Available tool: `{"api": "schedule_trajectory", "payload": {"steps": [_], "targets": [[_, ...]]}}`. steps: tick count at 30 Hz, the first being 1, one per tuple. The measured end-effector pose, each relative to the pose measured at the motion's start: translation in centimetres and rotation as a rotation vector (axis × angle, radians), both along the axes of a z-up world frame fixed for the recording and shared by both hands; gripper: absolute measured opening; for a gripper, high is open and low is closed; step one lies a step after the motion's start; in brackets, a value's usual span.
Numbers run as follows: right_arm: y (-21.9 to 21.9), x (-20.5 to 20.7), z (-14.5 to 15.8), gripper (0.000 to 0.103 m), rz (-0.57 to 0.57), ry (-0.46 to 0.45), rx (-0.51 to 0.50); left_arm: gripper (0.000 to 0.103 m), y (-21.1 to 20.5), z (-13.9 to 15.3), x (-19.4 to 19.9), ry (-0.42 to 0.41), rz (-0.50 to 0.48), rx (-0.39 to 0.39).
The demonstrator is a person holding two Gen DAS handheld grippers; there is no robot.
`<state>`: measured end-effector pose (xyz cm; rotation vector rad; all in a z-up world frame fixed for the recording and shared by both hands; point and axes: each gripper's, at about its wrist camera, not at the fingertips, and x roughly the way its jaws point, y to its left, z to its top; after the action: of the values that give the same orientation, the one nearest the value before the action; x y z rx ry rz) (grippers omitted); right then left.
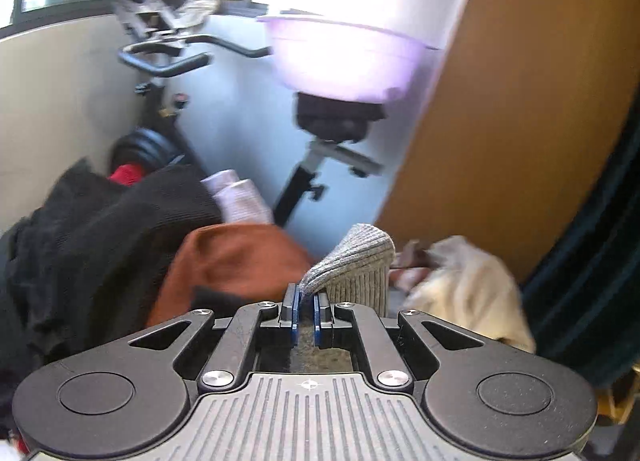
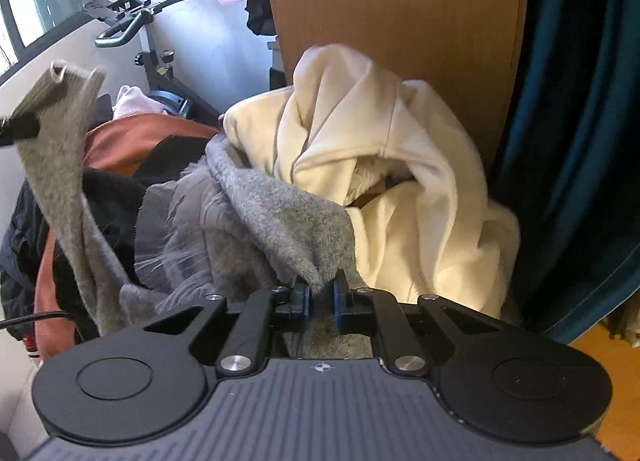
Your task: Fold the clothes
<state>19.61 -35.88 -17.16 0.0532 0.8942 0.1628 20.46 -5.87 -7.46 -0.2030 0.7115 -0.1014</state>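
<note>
A grey knit garment (image 2: 288, 217) lies across a heap of clothes. My right gripper (image 2: 321, 293) is shut on a fuzzy fold of it at the near edge. One ribbed cuff end (image 1: 356, 261) of the same grey garment is pinched in my left gripper (image 1: 306, 301), which is shut on it. In the right wrist view that cuff (image 2: 56, 101) hangs lifted at the far left, and the left gripper's fingers (image 2: 20, 129) show as a dark bar clamped across it.
The heap holds a cream hoodie (image 2: 400, 165), a rust-orange garment (image 1: 232, 261) and black clothes (image 1: 92, 245). Behind stand an exercise bike (image 1: 168, 61), a lilac plastic basin (image 1: 344, 57), a brown wooden panel (image 1: 520, 121) and a dark teal curtain (image 2: 580, 141).
</note>
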Motion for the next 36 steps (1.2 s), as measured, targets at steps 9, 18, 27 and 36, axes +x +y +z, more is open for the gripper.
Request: {"api": "schedule_trajectory", "payload": {"steps": [9, 18, 27, 36], "targets": [[1.1, -0.9, 0.1, 0.011, 0.05, 0.0, 0.006, 0.005, 3.3, 2.0, -1.2, -0.082, 0.112, -0.049], [4.8, -1.0, 7.7, 0.009, 0.175, -0.22, 0.094, 0.005, 10.3, 11.3, -1.6, -0.34, 0.29, -0.077], [8.6, 0.3, 8.2, 0.01, 0.218, -0.224, 0.082, 0.006, 17.6, 9.8, 0.5, -0.212, 0.401, 0.006], [6.5, 0.4, 1.2, 0.011, 0.094, -0.02, 0.015, 0.011, 16.6, -2.1, 3.5, 0.129, 0.321, 0.025]]}}
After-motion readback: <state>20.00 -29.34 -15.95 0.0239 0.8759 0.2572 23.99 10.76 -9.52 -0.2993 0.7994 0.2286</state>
